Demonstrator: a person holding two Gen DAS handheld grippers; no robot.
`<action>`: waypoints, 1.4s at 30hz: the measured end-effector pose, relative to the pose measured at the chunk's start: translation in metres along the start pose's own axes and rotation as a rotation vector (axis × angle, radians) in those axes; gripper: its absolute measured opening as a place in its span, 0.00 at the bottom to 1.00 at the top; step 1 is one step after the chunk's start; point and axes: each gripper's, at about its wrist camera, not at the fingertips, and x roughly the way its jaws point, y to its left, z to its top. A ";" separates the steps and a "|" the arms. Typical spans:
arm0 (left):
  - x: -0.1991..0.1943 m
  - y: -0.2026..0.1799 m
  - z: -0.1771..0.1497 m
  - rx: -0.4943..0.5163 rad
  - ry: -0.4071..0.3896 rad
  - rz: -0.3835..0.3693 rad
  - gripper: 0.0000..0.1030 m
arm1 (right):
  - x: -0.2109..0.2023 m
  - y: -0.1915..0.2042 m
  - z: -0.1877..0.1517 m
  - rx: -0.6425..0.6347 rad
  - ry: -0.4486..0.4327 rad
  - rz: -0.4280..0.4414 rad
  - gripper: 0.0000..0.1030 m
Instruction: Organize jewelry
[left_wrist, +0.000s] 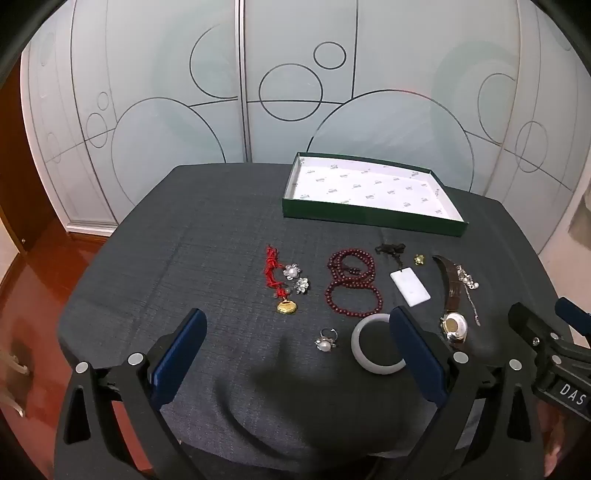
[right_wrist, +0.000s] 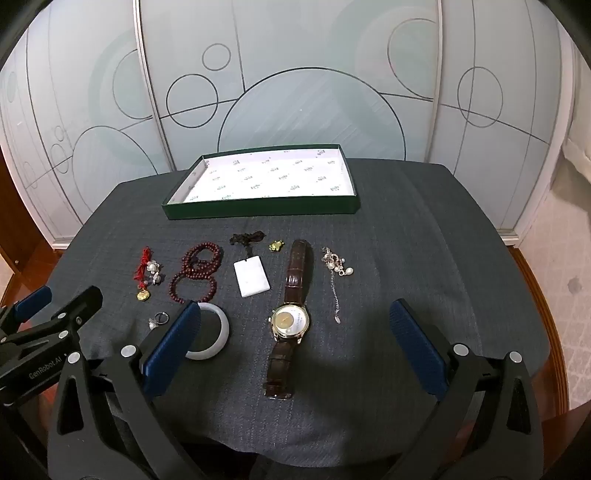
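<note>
One box (right_wrist: 258, 210), one watch (right_wrist: 290, 321), one bangle (right_wrist: 218, 332) and one ring (right_wrist: 159, 319) lie out. There are two flower brooches (left_wrist: 295, 278), one white pendant (right_wrist: 252, 278) and one bead string (right_wrist: 195, 271).

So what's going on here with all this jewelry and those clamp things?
A person is holding two hand-held grippers over a table of jewelry, about to sort it. Both the left gripper and the right gripper are wide open and hold nothing. A watch, a white bangle, red beads, a white pendant, a pearl ring and other pieces lie loose on the dark cloth. The green box behind them has nothing in it.
</note>
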 end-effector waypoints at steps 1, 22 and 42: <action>0.000 0.000 0.000 0.005 0.000 0.002 0.95 | 0.000 0.000 0.000 -0.001 0.001 -0.002 0.98; 0.002 -0.005 -0.005 0.019 0.008 0.008 0.95 | -0.003 0.003 -0.001 0.002 0.007 -0.004 0.98; -0.002 -0.005 -0.006 0.027 0.012 0.008 0.95 | -0.005 0.003 0.000 -0.004 0.003 -0.004 0.98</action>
